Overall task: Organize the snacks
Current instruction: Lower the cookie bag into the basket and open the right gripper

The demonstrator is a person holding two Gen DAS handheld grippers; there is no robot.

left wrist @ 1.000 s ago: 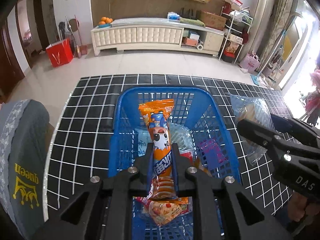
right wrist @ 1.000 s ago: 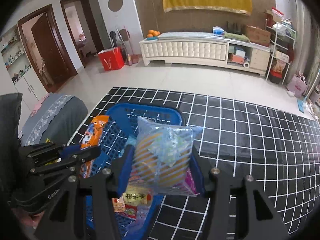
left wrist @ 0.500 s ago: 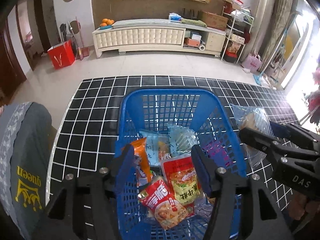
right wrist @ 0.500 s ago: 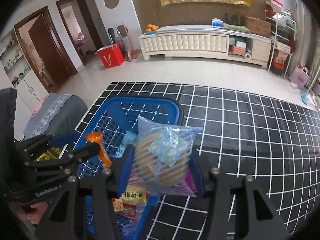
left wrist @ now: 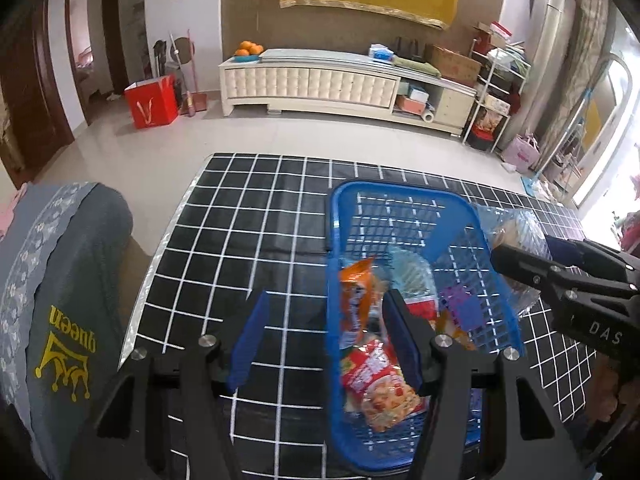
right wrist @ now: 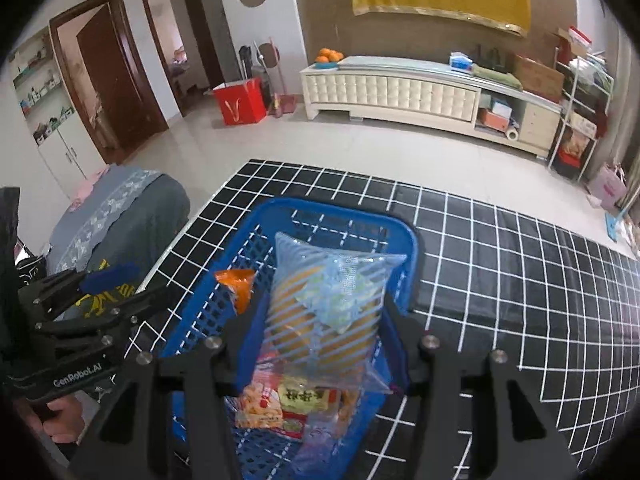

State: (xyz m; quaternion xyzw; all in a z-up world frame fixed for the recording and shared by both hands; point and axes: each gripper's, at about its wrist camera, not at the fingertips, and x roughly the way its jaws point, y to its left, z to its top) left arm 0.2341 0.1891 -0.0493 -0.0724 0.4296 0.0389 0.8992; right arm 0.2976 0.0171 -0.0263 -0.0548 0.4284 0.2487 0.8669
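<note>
A blue mesh basket (left wrist: 400,196) stands on the black grid mat (left wrist: 256,232) and holds several snack packs, among them an orange pack (left wrist: 356,296) leaning on its left wall and a red pack (left wrist: 380,384). My left gripper (left wrist: 324,340) is open and empty, over the basket's left rim. My right gripper (right wrist: 320,336) is shut on a clear striped snack bag (right wrist: 324,304) and holds it above the basket (right wrist: 280,208). The bag also shows in the left wrist view (left wrist: 516,236), at the basket's right side.
A grey cushioned seat (left wrist: 60,280) stands left of the mat. A white low cabinet (left wrist: 320,84) and a red bag (left wrist: 152,100) are far back on the tiled floor. Bare mat lies right of the basket (right wrist: 520,280).
My left gripper opened and let the orange pack drop into the basket, then moved left. My right gripper carried the striped bag over the basket.
</note>
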